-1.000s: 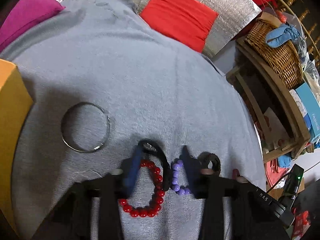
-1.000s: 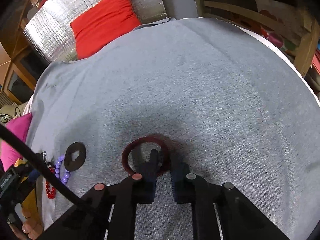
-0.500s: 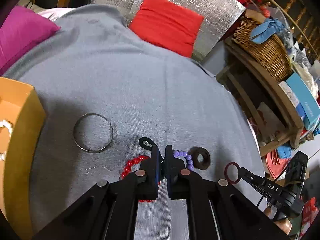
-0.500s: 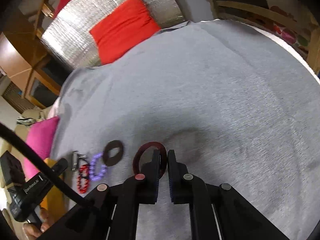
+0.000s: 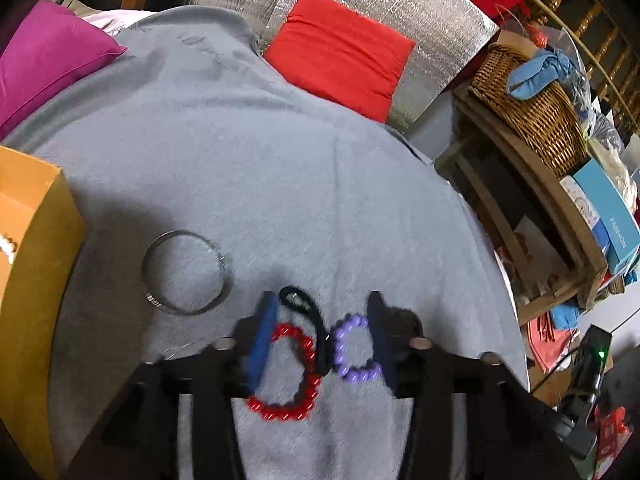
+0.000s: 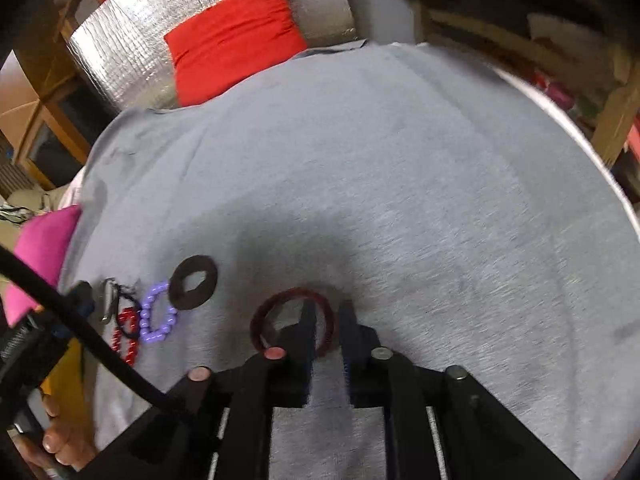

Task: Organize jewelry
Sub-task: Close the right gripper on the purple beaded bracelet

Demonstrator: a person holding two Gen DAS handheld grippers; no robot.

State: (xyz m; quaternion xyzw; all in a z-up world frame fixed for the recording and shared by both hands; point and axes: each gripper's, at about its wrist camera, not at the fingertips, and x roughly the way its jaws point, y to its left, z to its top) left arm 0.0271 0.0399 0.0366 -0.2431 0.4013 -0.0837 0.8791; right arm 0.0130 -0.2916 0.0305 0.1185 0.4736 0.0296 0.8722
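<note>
My left gripper hovers over the grey cloth with its jaws opening. On the cloth between its blue pads lie a red bead bracelet, a black cord loop and a purple bead bracelet, none of them pinched. A silver bangle lies to their left. My right gripper is opening too. One finger stands inside a dark red bangle and the other outside, with a gap on both sides of the rim. A black disc with a hole lies left of it.
An orange box stands at the cloth's left edge. Behind the table are a red cushion on silver foil and a magenta cushion. A wicker basket and shelves crowd the right side. A hand holds the left tool.
The left jaws were apart, closed half a second ago, and now stand apart again over the bead bracelets. The right jaws have parted slightly around the dark red bangle's rim.
</note>
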